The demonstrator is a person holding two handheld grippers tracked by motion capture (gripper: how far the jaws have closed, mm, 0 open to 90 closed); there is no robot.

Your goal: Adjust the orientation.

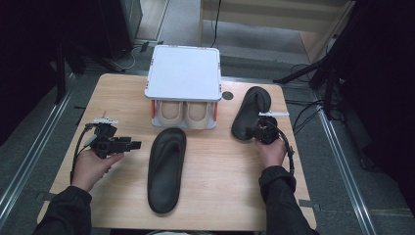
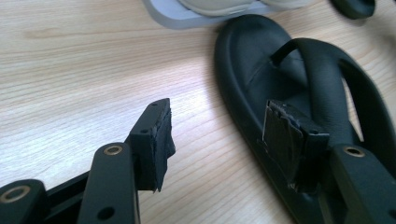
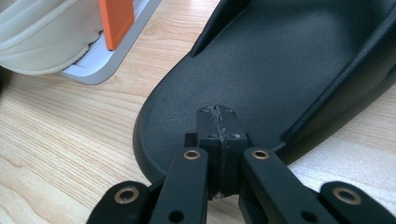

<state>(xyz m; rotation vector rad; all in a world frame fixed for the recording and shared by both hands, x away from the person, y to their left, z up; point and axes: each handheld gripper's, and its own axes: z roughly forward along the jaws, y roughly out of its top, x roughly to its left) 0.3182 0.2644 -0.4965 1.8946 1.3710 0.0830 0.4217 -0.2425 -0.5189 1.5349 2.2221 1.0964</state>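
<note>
Two black flip-flops lie on the wooden table (image 1: pixel 222 188). The left flip-flop (image 1: pixel 166 169) (image 2: pixel 247 60) lies lengthwise at the middle, toe toward the rack. My left gripper (image 1: pixel 135 145) (image 2: pixel 223 116) is open just left of it, pointing at it, with one jaw over its near rim. The right flip-flop (image 1: pixel 250 111) (image 3: pixel 289 60) lies slanted at the right. My right gripper (image 1: pixel 250 131) (image 3: pixel 218 114) is shut at that flip-flop's heel end, pads pressed together with nothing visible between them.
A white two-tier rack (image 1: pixel 183 73) (image 3: pixel 100 65) stands at the back middle, with a pair of beige shoes (image 1: pixel 183 113) (image 3: pixel 42 37) on its lower shelf and orange posts (image 3: pixel 116 18). A small dark round spot (image 1: pixel 227 95) marks the table beside it.
</note>
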